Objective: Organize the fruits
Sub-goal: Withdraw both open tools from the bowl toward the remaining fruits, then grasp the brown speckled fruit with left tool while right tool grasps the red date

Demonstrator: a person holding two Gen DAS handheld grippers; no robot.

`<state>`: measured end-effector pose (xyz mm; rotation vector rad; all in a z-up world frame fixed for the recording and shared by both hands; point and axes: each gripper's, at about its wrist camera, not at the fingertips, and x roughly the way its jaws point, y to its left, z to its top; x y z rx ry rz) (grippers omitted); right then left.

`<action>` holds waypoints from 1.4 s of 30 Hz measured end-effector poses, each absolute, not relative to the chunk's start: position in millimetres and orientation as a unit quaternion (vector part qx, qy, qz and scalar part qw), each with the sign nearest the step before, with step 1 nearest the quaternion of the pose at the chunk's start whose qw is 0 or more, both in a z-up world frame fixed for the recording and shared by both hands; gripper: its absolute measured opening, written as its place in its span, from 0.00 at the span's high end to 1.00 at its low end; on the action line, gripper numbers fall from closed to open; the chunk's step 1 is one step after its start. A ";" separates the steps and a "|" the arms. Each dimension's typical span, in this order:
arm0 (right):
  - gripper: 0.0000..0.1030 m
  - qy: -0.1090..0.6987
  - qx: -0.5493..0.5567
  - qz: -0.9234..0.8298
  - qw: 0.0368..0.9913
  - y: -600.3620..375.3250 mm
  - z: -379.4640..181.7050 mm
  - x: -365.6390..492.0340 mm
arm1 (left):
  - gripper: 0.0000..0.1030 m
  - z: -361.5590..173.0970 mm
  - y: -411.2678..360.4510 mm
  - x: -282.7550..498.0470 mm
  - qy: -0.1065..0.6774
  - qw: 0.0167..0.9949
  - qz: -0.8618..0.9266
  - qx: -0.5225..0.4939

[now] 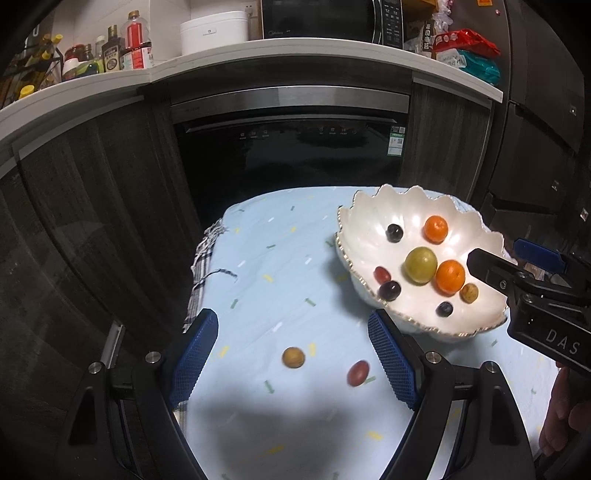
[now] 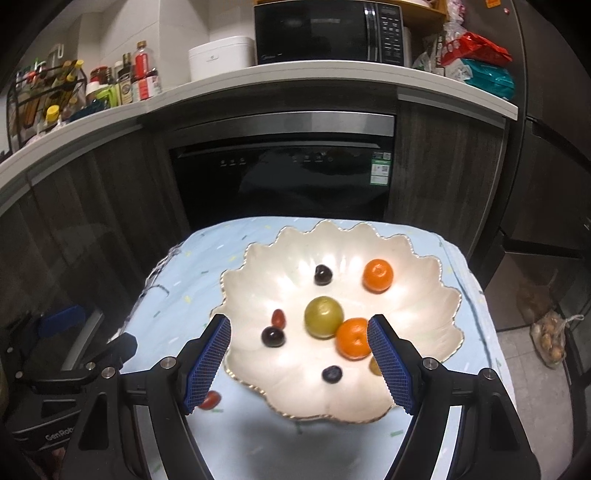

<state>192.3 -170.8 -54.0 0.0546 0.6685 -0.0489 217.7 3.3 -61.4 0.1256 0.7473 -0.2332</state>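
Left wrist view shows the left gripper point(image 1: 293, 354) with its 2 blue pads spread wide and nothing pinched. It hangs over a light blue cloth point(image 1: 258, 266) on a small table. Between the pads, down on the cloth, lie 2 loose fruits: a small brown fruit point(image 1: 293, 357) and a small red fruit point(image 1: 357, 373). They are near each other but not touching.

Just past the right pad sits a white bowl point(image 1: 373, 221) with a wavy gold rim. Inside it are 2 oranges point(image 1: 436, 229), a green fruit point(image 1: 420, 265), 3 dark grapes point(image 1: 394, 232), a red fruit and a brown one. The green fruit touches the nearer orange.

At the right edge the right gripper point(image 1: 517, 280) pokes in, black with a blue tip, above the bowl's near side.

In the right wrist view, the right gripper point(image 2: 299, 363) also has its pads spread wide with nothing pinched. It hangs over the near part of the bowl point(image 2: 258, 258). Its right pad covers part of one orange point(image 2: 352, 338) and most of a brown fruit. The loose red fruit point(image 2: 211, 400) peeks out beside its left pad, on the cloth just outside the bowl. The left gripper point(image 2: 110, 349) shows at the left side.

Behind the table stand a black oven point(image 2: 280, 173) and a counter with a microwave point(image 2: 328, 33) and bottles point(image 2: 144, 72).
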 end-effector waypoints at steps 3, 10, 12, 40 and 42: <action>0.25 0.333 0.019 -0.021 0.943 -160.7 -58.9 189.8 | 0.19 -65.7 9.5 214.6 0.364 0.922 -0.113 0.069; 0.25 0.342 0.004 -0.011 0.940 -140.4 -68.7 185.4 | 0.19 -78.8 24.4 212.5 0.371 0.918 -0.119 0.069; 0.25 0.341 -0.002 -0.010 0.940 -134.8 -71.2 183.5 | 0.19 -82.6 26.8 212.2 0.374 0.917 -0.120 0.072; 0.25 0.400 -0.003 -0.007 0.916 -96.7 -135.2 193.3 | 0.20 -154.3 29.9 245.4 0.412 0.875 -0.206 0.148; 0.25 0.407 -0.001 -0.006 0.914 -94.5 -140.7 195.2 | 0.20 -157.7 29.3 249.0 0.415 0.872 -0.213 0.152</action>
